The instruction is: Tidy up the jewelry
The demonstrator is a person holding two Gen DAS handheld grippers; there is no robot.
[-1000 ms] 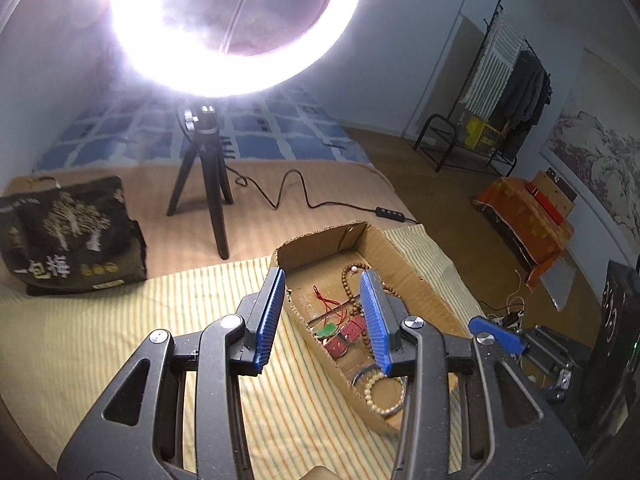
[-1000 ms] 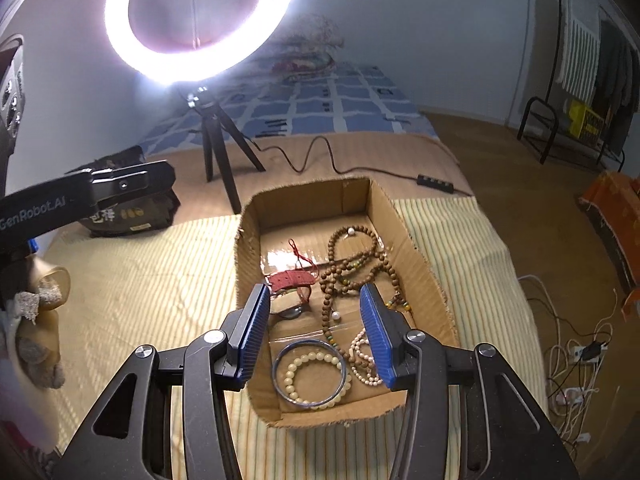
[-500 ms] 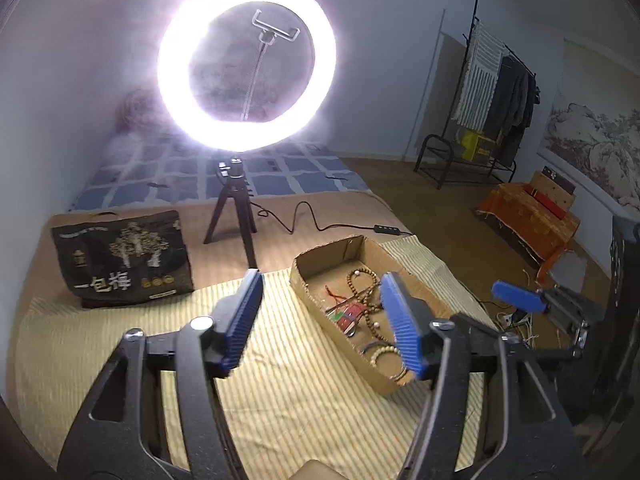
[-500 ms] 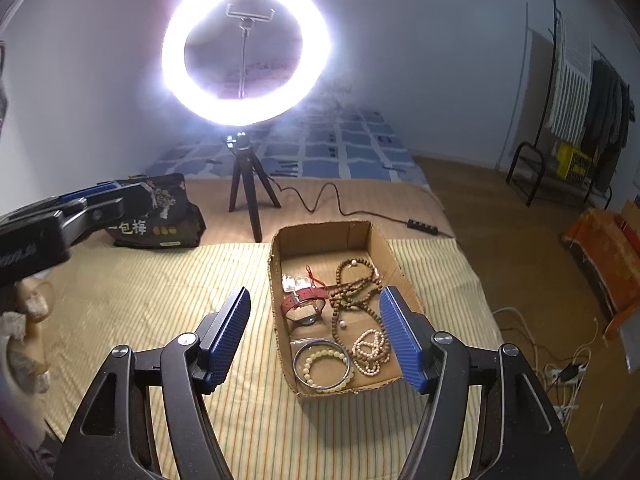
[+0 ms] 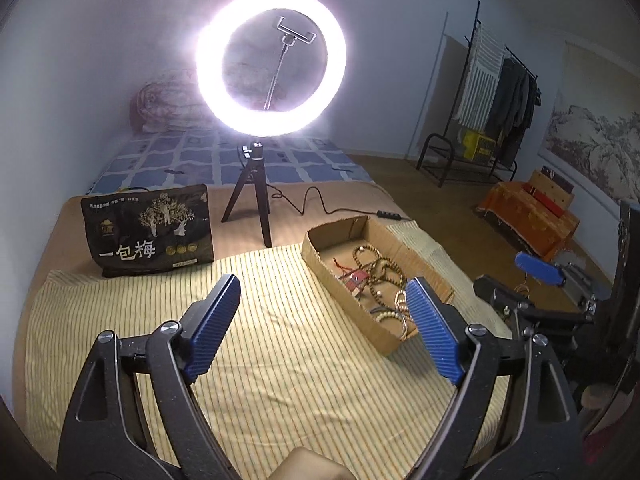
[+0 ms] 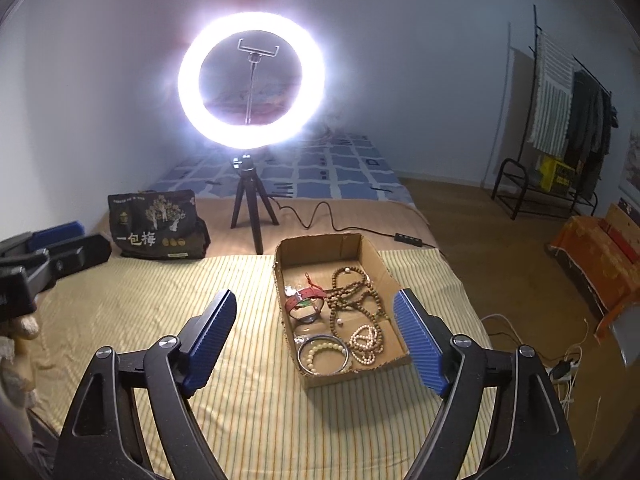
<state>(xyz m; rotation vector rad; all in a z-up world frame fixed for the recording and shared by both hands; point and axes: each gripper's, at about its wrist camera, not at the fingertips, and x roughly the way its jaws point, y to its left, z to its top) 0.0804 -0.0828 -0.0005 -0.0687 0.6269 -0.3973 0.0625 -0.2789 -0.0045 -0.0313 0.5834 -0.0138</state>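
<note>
1. The cardboard box (image 6: pixel 370 256) is lying on the striped yellow bed cover (image 6: pixel 160 300), its long axis running away from the camera toward the ring light (image 6: pixel 250 80); in the left wrist view the same box (image 5: pixel 320 256) is slanting from near right to far left.
2. Inside it, a dark wooden bead necklace (image 6: pixel 352 292) is sprawling over the far half, a red strap (image 6: pixel 306 294) is lying beside it on the left, a pale bead bracelet (image 6: pixel 323 354) is sitting within a thin bangle at the near left corner, and a cream bead strand (image 6: pixel 366 342) is resting just beside that.
3. The left gripper (image 5: pixel 320 320) is hanging wide open over the cover, holding nothing, left of the box.
4. The right gripper (image 6: pixel 314 338) is also spreading wide and empty, its blue pads (image 6: pixel 210 336) flanking the box's near end from above.
5. Bare cover is lying to the left of the box; a black bag (image 6: pixel 156 226) is standing well apart near the tripod (image 6: pixel 250 208).
</note>
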